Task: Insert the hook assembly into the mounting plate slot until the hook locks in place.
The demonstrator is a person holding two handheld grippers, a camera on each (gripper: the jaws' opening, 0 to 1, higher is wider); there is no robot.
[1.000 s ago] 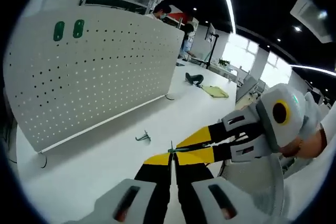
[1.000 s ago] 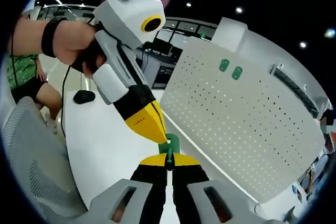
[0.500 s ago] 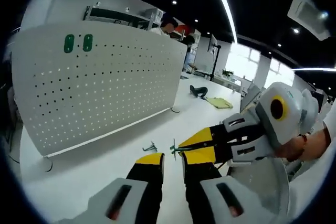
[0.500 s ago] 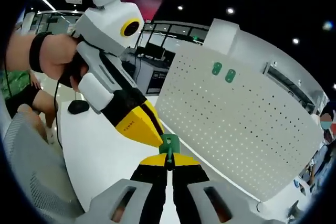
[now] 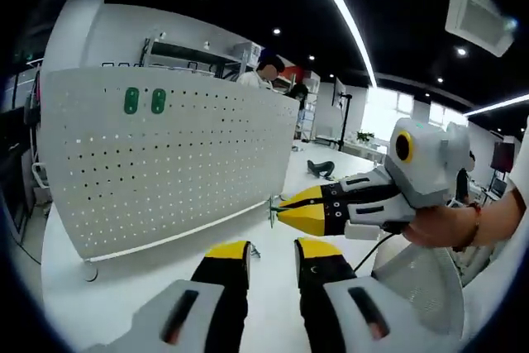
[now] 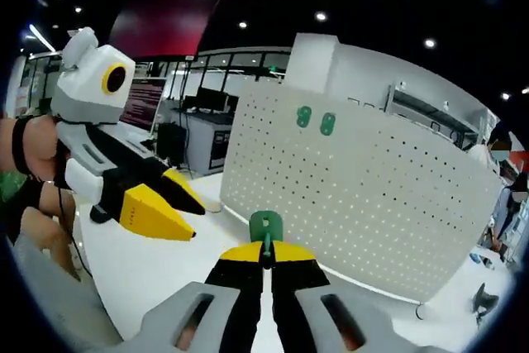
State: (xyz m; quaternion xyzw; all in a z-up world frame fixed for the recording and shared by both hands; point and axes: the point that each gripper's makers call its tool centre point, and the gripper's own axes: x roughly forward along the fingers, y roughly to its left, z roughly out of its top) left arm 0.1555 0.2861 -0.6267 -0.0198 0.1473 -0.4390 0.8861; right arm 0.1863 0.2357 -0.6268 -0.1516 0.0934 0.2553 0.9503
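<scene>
Gripping the green hook assembly point(image 6: 266, 227), the right gripper point(image 6: 266, 254) is clamped; the left gripper point(image 5: 272, 247) is parted, empty. The hook should be kept square to the pegboard point(image 6: 364, 196) at 1 o'clock.

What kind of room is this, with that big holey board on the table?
Probably an open-plan office or lab. Computer monitors line desks behind the white pegboard, long white tables stretch away under strip ceiling lights, and a person stands working farther back.
</scene>
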